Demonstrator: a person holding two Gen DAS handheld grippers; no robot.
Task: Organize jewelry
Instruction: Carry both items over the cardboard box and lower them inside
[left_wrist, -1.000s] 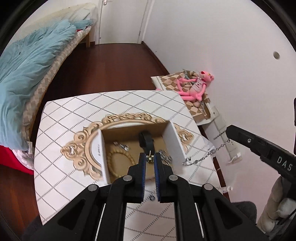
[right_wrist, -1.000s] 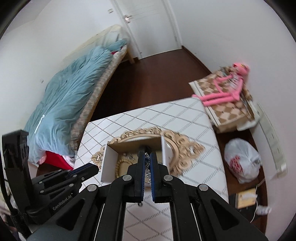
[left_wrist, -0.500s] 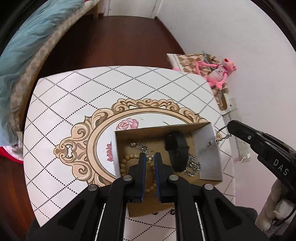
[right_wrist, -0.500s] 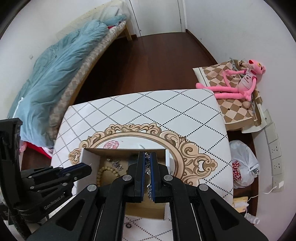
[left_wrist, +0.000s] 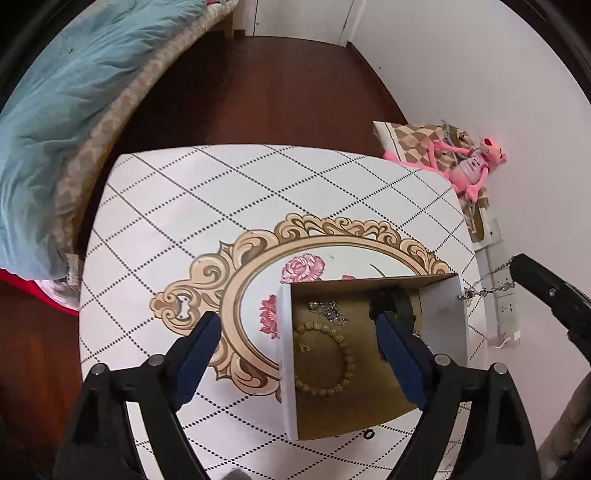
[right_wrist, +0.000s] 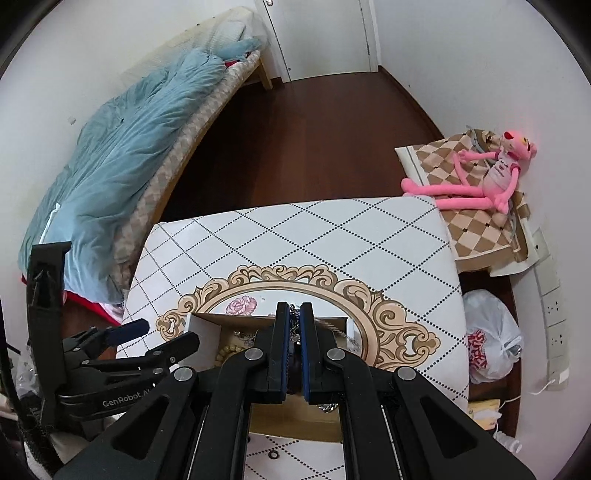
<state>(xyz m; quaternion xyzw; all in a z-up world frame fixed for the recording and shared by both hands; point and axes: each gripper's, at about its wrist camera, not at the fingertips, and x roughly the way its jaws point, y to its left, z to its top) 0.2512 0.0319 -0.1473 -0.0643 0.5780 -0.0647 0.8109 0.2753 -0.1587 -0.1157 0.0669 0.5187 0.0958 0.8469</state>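
**Ana:** Left wrist view first: how far along are we?

**Ben:** The left gripper (left_wrist: 297, 341) has just spread its jaws wide, nothing pinched between them. Below it the cardboard box (left_wrist: 441, 314) on the patterned table (left_wrist: 192, 206) holds one bead bracelet (left_wrist: 325, 356), one small gold charm (left_wrist: 303, 346), a silver tangle (left_wrist: 327, 309) and a black band (left_wrist: 400, 304). One small ring (left_wrist: 368, 434) lies outside the box on the table, so that looks left to do.

**Ana:** And the right wrist view?

**Ben:** The right gripper (right_wrist: 291, 319) is clenched on a silver chain (right_wrist: 293, 314) above the box; I'd judge that piece is next to go in. Two grippers, one box
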